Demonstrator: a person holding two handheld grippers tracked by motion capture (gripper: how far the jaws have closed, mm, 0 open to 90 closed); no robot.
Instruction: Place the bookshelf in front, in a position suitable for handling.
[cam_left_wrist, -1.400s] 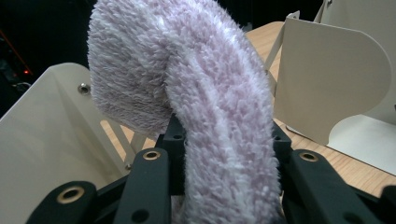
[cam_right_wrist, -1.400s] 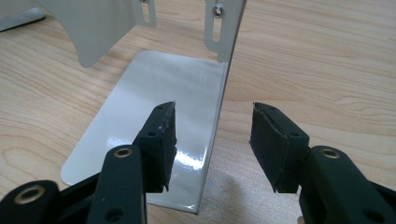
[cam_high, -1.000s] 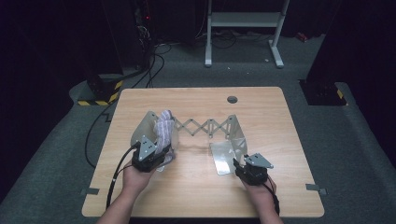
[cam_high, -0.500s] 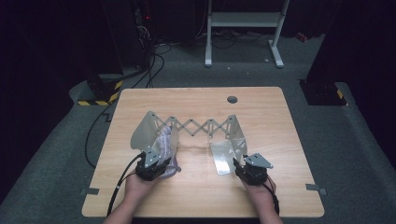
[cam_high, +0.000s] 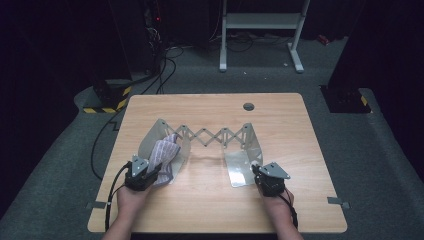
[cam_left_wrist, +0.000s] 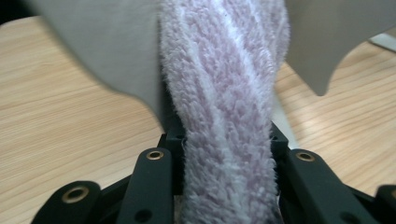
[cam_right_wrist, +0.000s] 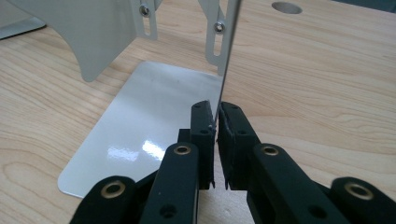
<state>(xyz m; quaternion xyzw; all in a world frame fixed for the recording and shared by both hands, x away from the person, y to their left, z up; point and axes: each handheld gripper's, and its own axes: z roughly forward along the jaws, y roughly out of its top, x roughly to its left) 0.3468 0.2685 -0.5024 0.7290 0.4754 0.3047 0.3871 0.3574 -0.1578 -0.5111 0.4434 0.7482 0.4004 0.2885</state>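
A folding metal rack (cam_high: 215, 136) with a scissor lattice stands across the wooden table (cam_high: 300, 130). A lilac and white towel (cam_high: 162, 155) hangs over its left end plate. My left gripper (cam_high: 145, 172) is shut on the towel's lower end; up close the towel (cam_left_wrist: 229, 93) is packed between the jaws of the left gripper (cam_left_wrist: 224, 140). My right gripper (cam_high: 260, 175) sits at the rack's right end. Its jaws have just been closing, and the right gripper (cam_right_wrist: 215, 114) now pinches the thin edge of the upright end plate (cam_right_wrist: 229, 46). A flat shiny base plate (cam_right_wrist: 154, 126) lies beside it.
A round cable hole (cam_high: 248, 106) sits near the table's far edge. Behind the table are a white stand's legs (cam_high: 260, 30), floor cables (cam_high: 165, 60) and a yellow-black striped block (cam_high: 107, 102). Bare wood lies between my hands.
My left gripper has drawn back and down toward the table's front edge, and the towel has come with it. The right hand has stayed at the right end plate.
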